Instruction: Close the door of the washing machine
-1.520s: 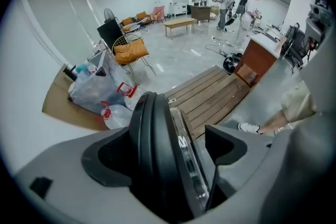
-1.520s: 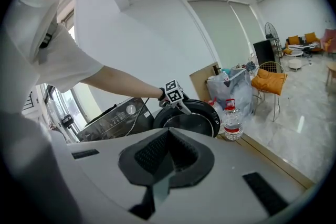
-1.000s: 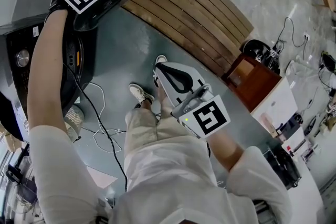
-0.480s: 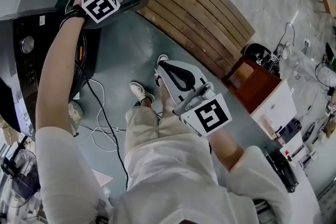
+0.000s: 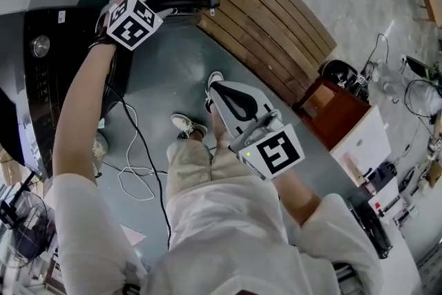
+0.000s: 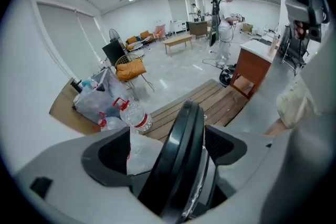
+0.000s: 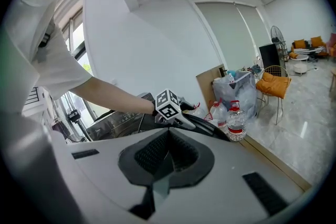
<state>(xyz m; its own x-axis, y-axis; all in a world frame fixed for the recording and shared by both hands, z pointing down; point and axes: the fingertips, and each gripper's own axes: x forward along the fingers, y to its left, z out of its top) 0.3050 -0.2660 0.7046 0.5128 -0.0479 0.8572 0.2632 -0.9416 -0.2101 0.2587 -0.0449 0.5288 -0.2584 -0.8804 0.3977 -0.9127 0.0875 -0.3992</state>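
- Black round washing-machine door [image 6: 185,149]: open, its rim clamped between the left gripper's [image 5: 164,2] jaws.
- Risk: the rim may slip free mid-swing, leaving the door unlatched.
- Right gripper [image 5: 233,101]: jaws together, empty.

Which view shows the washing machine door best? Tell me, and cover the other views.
The left gripper view: the rim of the door sits up close, clamped in the left gripper. The head view shows the door from above as a dark ring, partly under that gripper. The right gripper view catches only a distant dark sliver.
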